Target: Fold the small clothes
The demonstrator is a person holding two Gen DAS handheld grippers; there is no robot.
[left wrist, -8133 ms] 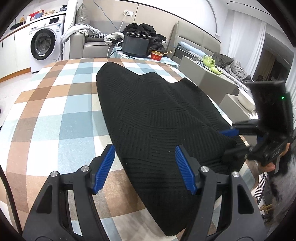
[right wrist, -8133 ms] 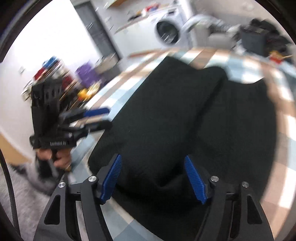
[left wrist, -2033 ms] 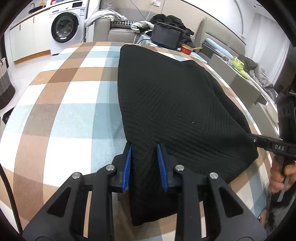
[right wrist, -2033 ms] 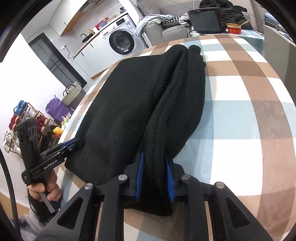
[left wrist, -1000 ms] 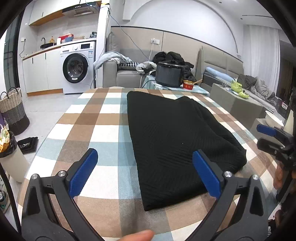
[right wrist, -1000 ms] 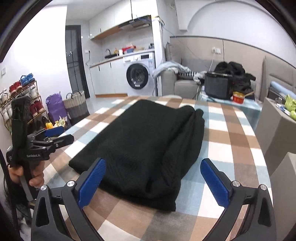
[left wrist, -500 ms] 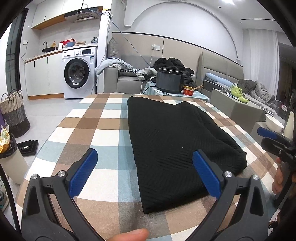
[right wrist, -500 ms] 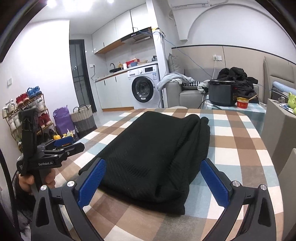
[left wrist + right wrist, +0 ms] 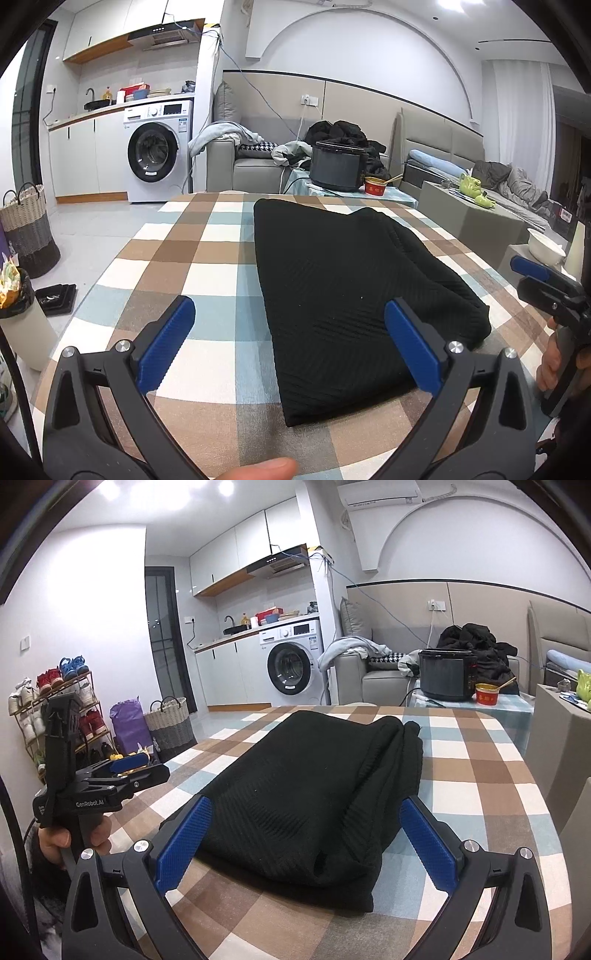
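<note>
A black knit garment lies folded lengthwise on the checked table; it also shows in the right wrist view, with stacked layers along its right edge. My left gripper is open and empty, held back from the garment's near end and above the table. My right gripper is open and empty, held back from the same end. The right gripper also shows at the right edge of the left wrist view, and the left gripper at the left of the right wrist view.
Beyond the table stand a black cooker, a red bowl, a grey sofa with clothes and a washing machine. A woven basket and shoe rack stand on the left. A fingertip shows at the bottom.
Both grippers let go of the garment's near end, opened wide and pulled back and up. In the last half second they have moved very little.
</note>
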